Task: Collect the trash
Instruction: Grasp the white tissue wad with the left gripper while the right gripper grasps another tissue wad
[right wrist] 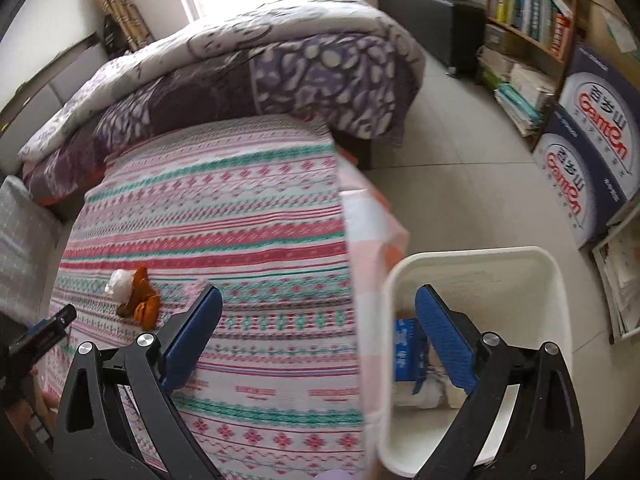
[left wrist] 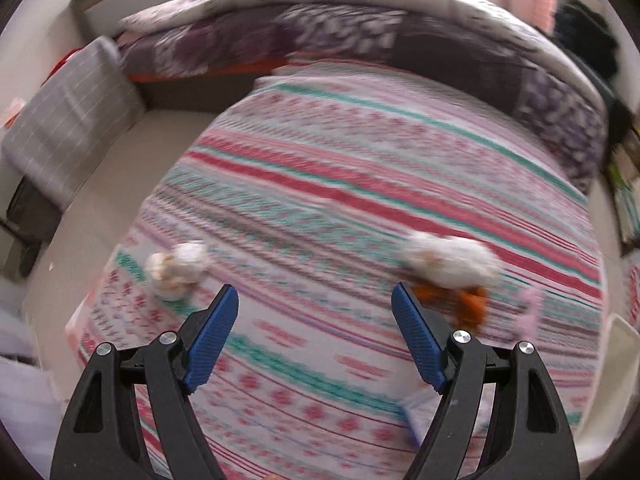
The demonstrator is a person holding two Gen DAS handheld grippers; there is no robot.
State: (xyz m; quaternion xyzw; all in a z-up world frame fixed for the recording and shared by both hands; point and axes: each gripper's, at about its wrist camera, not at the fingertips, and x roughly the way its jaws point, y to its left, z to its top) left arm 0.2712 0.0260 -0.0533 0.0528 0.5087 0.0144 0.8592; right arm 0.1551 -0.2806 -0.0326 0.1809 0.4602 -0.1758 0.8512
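My left gripper (left wrist: 314,298) is open and empty above the striped bedsheet (left wrist: 320,200). A crumpled white tissue (left wrist: 178,270) lies just ahead of its left finger. A second white tissue wad (left wrist: 450,260) on orange peel (left wrist: 472,304) lies ahead of its right finger. A small pink scrap (left wrist: 528,312) lies further right. My right gripper (right wrist: 318,296) is open and empty, over the bed's edge and a white bin (right wrist: 472,260) on the floor. The bin holds a blue-and-white wrapper (right wrist: 404,352) and white paper. The tissue and peel (right wrist: 134,292) also show in the right wrist view.
A folded purple quilt (right wrist: 280,64) covers the far end of the bed. A grey pillow (left wrist: 68,120) sits left of the bed. A bookshelf (right wrist: 528,20), stacked cartons (right wrist: 592,140) and tiled floor (right wrist: 460,160) are to the right. The left gripper's tip (right wrist: 48,328) shows at the left edge.
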